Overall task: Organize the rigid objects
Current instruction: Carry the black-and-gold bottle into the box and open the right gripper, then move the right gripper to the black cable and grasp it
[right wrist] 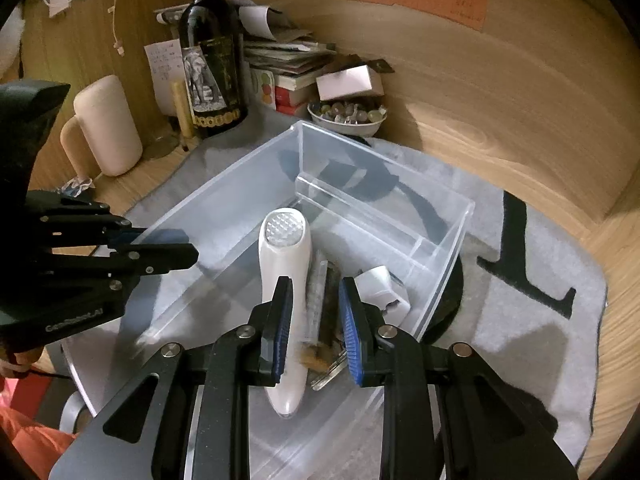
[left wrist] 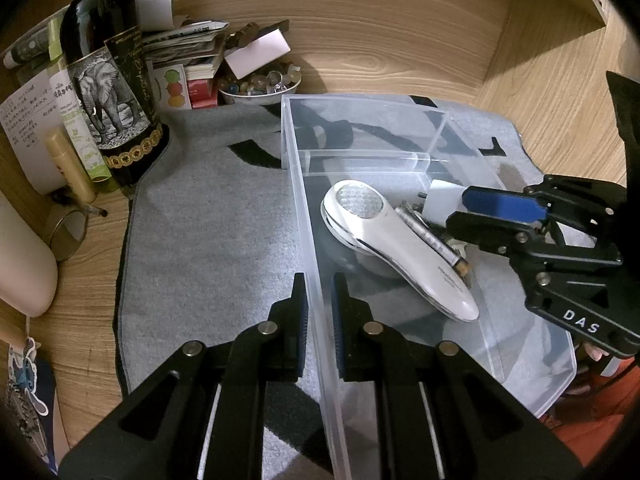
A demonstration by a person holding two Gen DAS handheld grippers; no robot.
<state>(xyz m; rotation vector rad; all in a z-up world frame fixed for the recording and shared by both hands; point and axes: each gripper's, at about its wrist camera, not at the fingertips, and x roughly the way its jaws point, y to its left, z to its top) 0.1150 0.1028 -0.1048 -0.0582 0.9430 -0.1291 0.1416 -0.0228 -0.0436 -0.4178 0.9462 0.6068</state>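
Now we pinch the clear bin's [left wrist: 316, 280] side wall with our left gripper [left wrist: 320, 312]. Our right gripper [right wrist: 314, 320], jaws slightly apart and holding nothing, hangs over the white handheld device [right wrist: 284, 264] inside.

The right gripper [right wrist: 316, 324] hung inside the clear plastic bin [right wrist: 452, 256], jaws apart around a dark brush-like piece [right wrist: 326, 312]. The white handheld device [right wrist: 285, 280] lay just beside the left jaw, a white plug [right wrist: 380, 288] beyond the right.
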